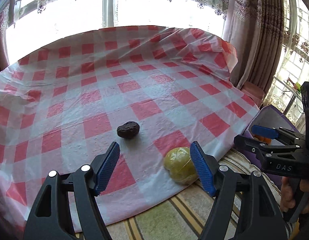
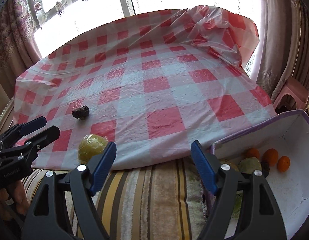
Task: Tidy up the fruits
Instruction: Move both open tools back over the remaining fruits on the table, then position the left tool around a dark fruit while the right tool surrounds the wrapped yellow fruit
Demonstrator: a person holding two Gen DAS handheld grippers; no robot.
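A thin plastic sheet [image 1: 134, 84], checked in red and white and finely crinkled, is seen spread over a soft surface; its far right corner is lifted and crumpled against the curtains [image 1: 254, 30]. A striped terry towel [image 2: 154, 196] in yellow, brown and cream lies under its near edge.

Two fruits are shown on the sheet. A dark, wrinkled, oval fruit [image 1: 128, 129] rests near the middle of the near half. A yellow-green rounded fruit [image 1: 180, 165], wrapped in clear glossy film, sits at the near edge of the sheet, just beside the towel, well apart from the dark fruit.

A purple-rimmed box [image 2: 260, 124] with white inner walls stands to the right of the sheet. Three small oranges [image 2: 270, 156], a pale green fruit [image 2: 251, 164] and a dark fruit beside it are held in it.

The left tongs [image 1: 154, 168] are shown open, tilted down toward the sheet, with ribbed blue pads [image 1: 107, 170]; the wrapped fruit lies just behind the right pad, whether touching it cannot be told. The right tongs [image 2: 153, 168] are likewise open and empty, angled down over the towel between the sheet and the box. Part of a hand [image 1: 288, 196] is visible on the right handle.
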